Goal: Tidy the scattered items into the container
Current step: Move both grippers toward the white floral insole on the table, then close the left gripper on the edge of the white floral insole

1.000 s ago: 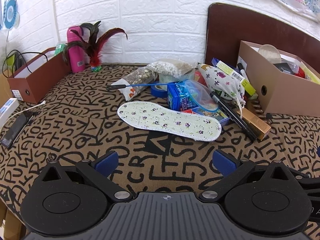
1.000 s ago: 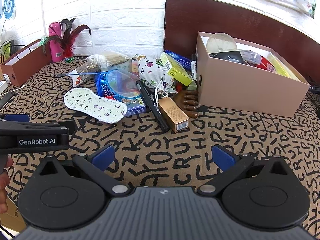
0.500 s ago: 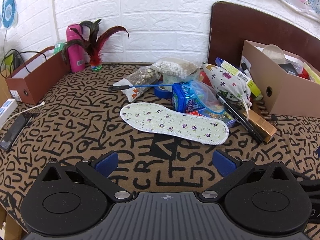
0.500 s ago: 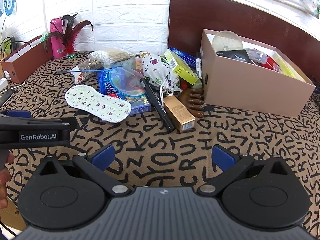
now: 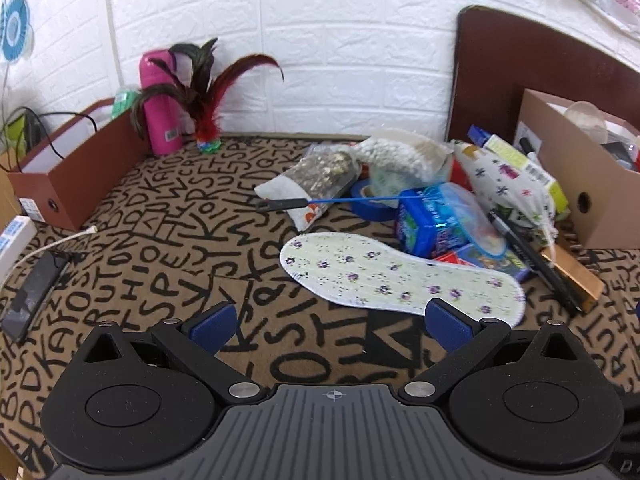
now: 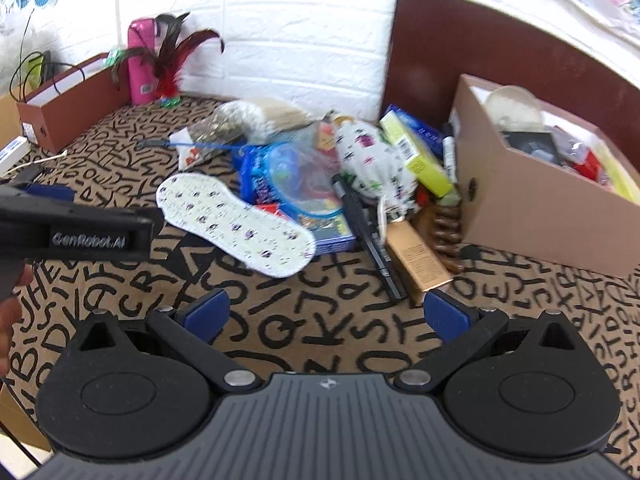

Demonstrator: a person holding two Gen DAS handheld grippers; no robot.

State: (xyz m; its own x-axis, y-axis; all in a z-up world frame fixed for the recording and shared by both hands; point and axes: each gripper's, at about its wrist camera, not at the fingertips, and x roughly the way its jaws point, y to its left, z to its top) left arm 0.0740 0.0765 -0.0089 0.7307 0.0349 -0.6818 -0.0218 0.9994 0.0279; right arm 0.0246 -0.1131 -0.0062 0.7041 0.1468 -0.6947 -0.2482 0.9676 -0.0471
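A floral insole (image 5: pixel 400 276) lies on the letter-print cloth, also in the right wrist view (image 6: pixel 236 220). Behind it is a pile: a blue pack (image 5: pixel 436 224), a floral pouch (image 6: pixel 372 160), a black marker (image 6: pixel 368 232), a gold box (image 6: pixel 416 256), bags of grains (image 5: pixel 320 172). The tan box (image 6: pixel 540 216) at the right holds several items. My left gripper (image 5: pixel 330 324) is open and empty, its right pad at the insole's near edge. My right gripper (image 6: pixel 326 316) is open and empty, just before the marker and gold box.
A brown box (image 5: pixel 68 168), a pink bottle (image 5: pixel 160 108) and a feather toy (image 5: pixel 208 120) stand at the back left. A phone with cable (image 5: pixel 36 288) lies at the left edge. A dark headboard (image 6: pixel 480 52) rises behind the tan box.
Both grippers have moved forward toward the pile; the insole and the gold box are nearer. Both stay open.
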